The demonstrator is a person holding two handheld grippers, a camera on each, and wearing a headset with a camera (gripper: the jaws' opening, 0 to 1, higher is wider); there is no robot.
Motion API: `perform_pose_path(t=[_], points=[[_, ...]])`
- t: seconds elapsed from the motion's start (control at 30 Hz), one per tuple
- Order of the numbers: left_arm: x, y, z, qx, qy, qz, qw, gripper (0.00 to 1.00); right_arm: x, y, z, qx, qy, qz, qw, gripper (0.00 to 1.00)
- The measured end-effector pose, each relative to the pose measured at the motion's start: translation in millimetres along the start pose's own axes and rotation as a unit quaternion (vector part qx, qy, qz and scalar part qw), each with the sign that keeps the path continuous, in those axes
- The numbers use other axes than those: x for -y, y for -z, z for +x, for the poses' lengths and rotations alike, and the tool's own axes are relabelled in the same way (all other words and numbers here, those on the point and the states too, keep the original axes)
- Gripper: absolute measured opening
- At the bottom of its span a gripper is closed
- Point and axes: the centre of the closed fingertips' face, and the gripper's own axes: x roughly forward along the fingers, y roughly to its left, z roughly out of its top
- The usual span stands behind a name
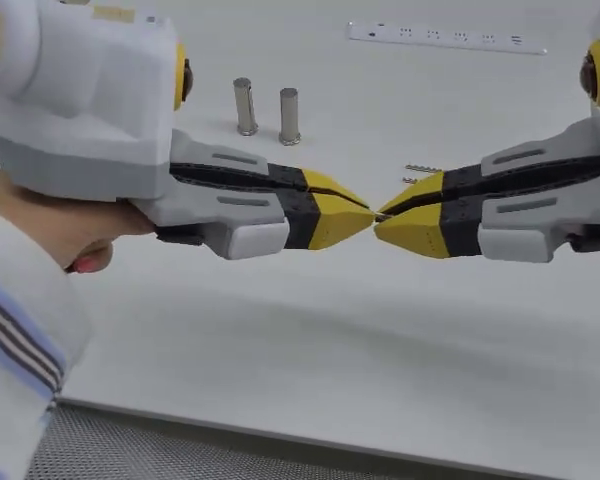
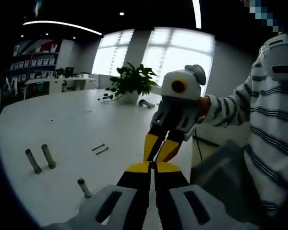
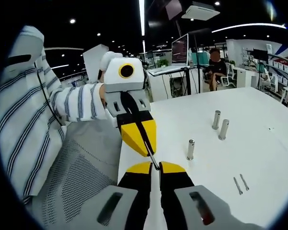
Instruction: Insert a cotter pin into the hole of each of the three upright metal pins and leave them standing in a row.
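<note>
**One cotter pin (image 1: 380,215) caught between two closed pairs of jaws**

Both grippers hang above the white desk (image 1: 280,330) and meet nose to nose. The left gripper (image 1: 363,213) comes in from the left, held in a hand (image 1: 70,228) with a striped sleeve. The right gripper (image 1: 382,222) comes in from the right. The right jaws are closed and pinch the thin cotter pin at their yellow tips. In the right gripper view the pin (image 3: 153,159) runs from these tips (image 3: 157,167) straight to the nose of the left gripper (image 3: 146,143). The left jaws are also closed, with only a hairline seam between them. Their tips touch the pin's free end, but I cannot tell whether they grip it.

Three metal pins (image 3: 191,149) stand upright on the desk, well apart from the grippers. Two stand just beside each other and the third stands alone, nearer the jaws. In the head view, two of them (image 1: 245,105) show beyond the left gripper. Two spare cotter pins (image 1: 418,174) lie flat on the desk just behind the right gripper's tips, side by side. A white power strip (image 1: 445,37) lies along the far edge of the desk. In the left gripper view, a potted plant (image 2: 132,81) stands at the far end near the windows.
</note>
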Motion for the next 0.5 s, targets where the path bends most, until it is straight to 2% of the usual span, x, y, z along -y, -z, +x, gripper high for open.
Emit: perform_pose_path(t=[0.1,0.43,0.5], points=[[0.7,-0.6,0.3,0.001,0.006,0.019,0.9998,0.0,0.3,2.3,-0.2,-0.005,-0.002,-0.005,1.0,0.0],[3.1,9.0,0.2,-0.02,0.017,0.024,0.9994,0.0,-0.6,7.6,1.6,-0.014,-0.012,-0.004,0.9998,0.0],[3.2,11.0,-0.2,-0.023,0.018,0.025,0.9992,0.0,-1.2,8.7,2.6,-0.018,-0.014,-0.015,0.9996,0.0]])
